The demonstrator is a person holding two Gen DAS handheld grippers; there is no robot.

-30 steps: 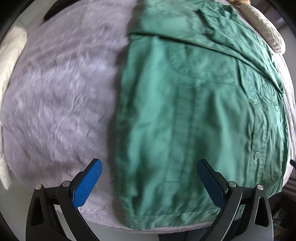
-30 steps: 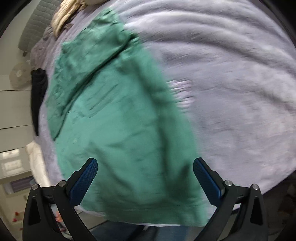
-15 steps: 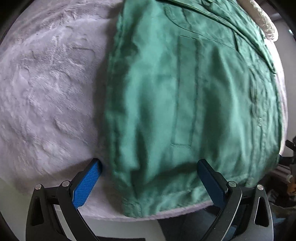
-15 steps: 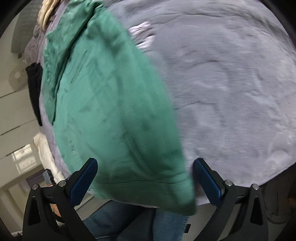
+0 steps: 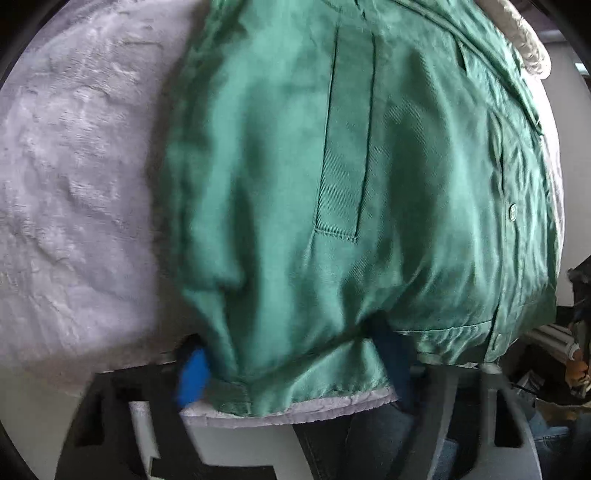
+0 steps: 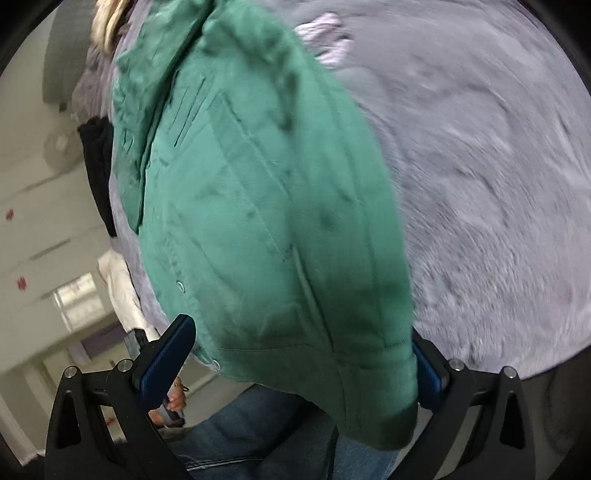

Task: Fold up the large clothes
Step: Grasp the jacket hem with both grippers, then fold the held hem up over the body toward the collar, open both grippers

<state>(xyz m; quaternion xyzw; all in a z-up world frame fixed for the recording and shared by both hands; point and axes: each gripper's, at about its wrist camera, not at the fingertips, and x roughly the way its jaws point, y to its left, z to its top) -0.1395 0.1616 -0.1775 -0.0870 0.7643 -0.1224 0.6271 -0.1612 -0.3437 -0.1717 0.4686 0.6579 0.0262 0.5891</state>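
The green jacket (image 5: 369,184) lies on a bed covered with a pale grey fluffy blanket (image 5: 74,184), and its lower hem reaches the near edge of the bed. In the left wrist view the front of the jacket shows a long stitched placket and one button (image 5: 513,212) close to its right edge.

The left hand-held gripper (image 5: 291,363) is at the hem. Its two blue fingers are partly drawn together, with the hem cloth bunched in wrinkles between them; the left finger (image 5: 192,376) is blurred, and I cannot tell if the pads really press the cloth.

The right hand-held gripper (image 6: 299,360) is spread wide. The other corner of the hem hangs between its fingers, over the bed edge, and the cloth covers most of the right finger (image 6: 428,369). The left finger (image 6: 166,358) stands just beside the cloth, apart from it.

Below the hem, the person's blue jeans (image 6: 258,424) are visible. A black garment (image 6: 98,166) lies at the far side of the bed, near a cream knitted thing (image 6: 107,29).
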